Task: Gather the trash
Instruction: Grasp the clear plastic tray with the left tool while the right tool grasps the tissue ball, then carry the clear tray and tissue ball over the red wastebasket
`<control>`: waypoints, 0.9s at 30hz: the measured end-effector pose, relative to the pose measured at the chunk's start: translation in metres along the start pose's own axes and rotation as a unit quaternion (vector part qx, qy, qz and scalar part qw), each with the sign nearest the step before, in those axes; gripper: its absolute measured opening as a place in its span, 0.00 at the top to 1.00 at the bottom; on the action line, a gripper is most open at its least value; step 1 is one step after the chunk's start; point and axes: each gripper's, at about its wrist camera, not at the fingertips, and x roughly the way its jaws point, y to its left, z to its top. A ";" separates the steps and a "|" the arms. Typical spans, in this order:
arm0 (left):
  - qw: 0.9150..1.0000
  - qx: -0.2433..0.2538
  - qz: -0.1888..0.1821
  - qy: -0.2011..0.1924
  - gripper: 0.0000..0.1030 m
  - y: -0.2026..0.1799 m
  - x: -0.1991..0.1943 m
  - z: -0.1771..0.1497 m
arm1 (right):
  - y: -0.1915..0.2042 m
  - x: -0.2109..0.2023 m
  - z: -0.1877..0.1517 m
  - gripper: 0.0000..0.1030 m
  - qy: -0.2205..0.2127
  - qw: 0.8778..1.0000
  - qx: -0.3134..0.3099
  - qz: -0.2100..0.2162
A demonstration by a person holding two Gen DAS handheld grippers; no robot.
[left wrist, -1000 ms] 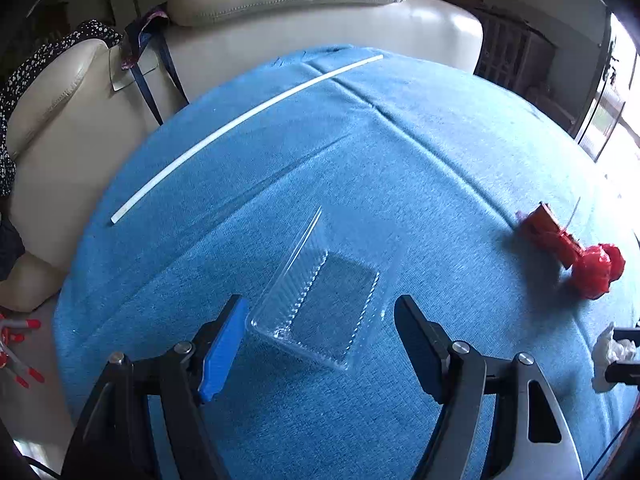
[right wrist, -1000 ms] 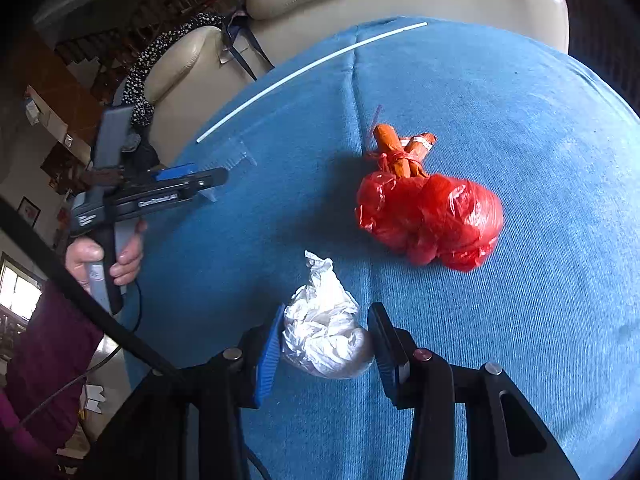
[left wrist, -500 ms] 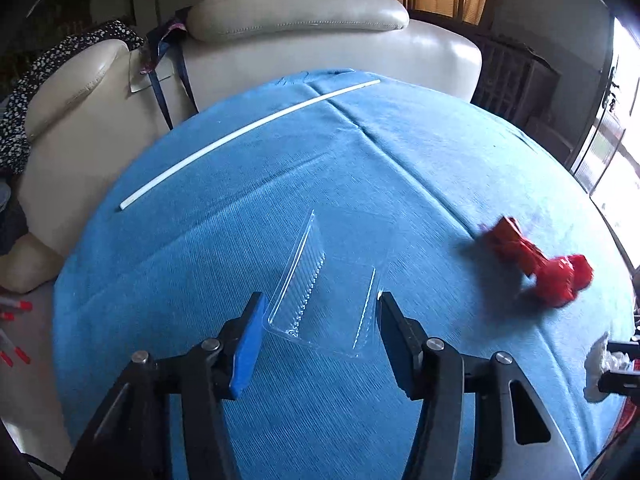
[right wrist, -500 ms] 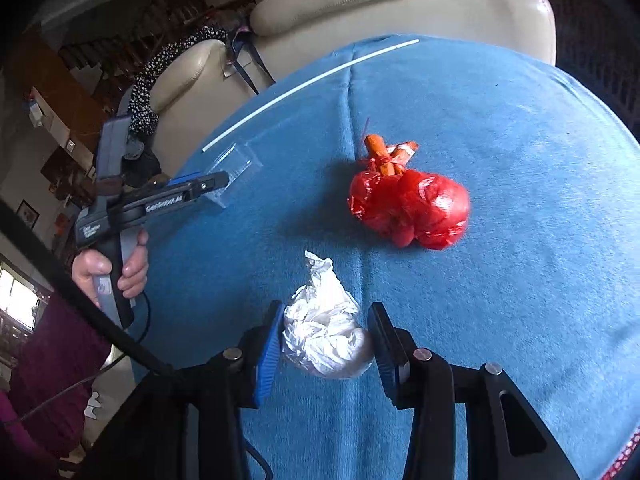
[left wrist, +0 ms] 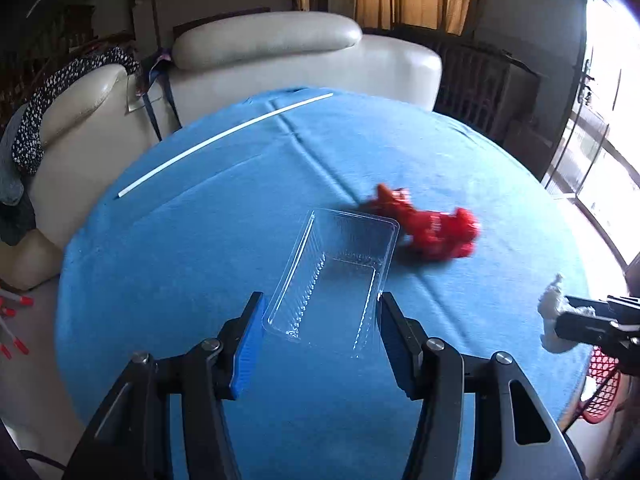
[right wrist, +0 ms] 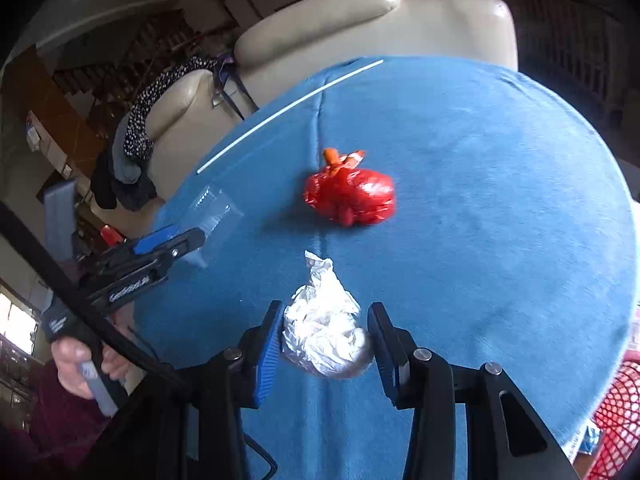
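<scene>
A clear plastic tray is pinched at its near end between the pads of my left gripper and sits tilted above the blue tablecloth. Behind it a knotted red plastic bag lies on the cloth. My right gripper is shut on a crumpled white wad, held above the cloth. From the right wrist view the red bag lies ahead, and the left gripper holds the clear tray at the table's left edge.
A thin white strip lies along the far left of the round table. A cream sofa with dark clothes draped on it stands behind. A red mesh basket sits below the table's right edge. A person's hand grips the left tool.
The left jaws closed on the clear tray and lifted it off the cloth, swinging right toward the red bag. The right gripper drew back and up, still holding the white wad.
</scene>
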 end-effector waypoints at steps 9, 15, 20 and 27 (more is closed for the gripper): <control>0.999 0.024 0.014 -0.018 0.44 -0.054 -0.037 -0.010 | -0.022 -0.046 -0.020 0.56 -0.030 0.999 0.026 -0.001; 0.998 0.045 0.024 -0.030 0.44 -0.081 -0.055 -0.012 | -0.037 -0.069 -0.034 0.56 -0.046 0.998 0.039 -0.003; 0.997 0.059 0.026 -0.034 0.44 -0.100 -0.061 -0.014 | -0.049 -0.085 -0.044 0.56 -0.059 0.997 0.050 -0.004; 0.996 0.074 0.027 -0.031 0.44 -0.123 -0.062 -0.015 | -0.063 -0.100 -0.057 0.56 -0.064 0.996 0.060 -0.009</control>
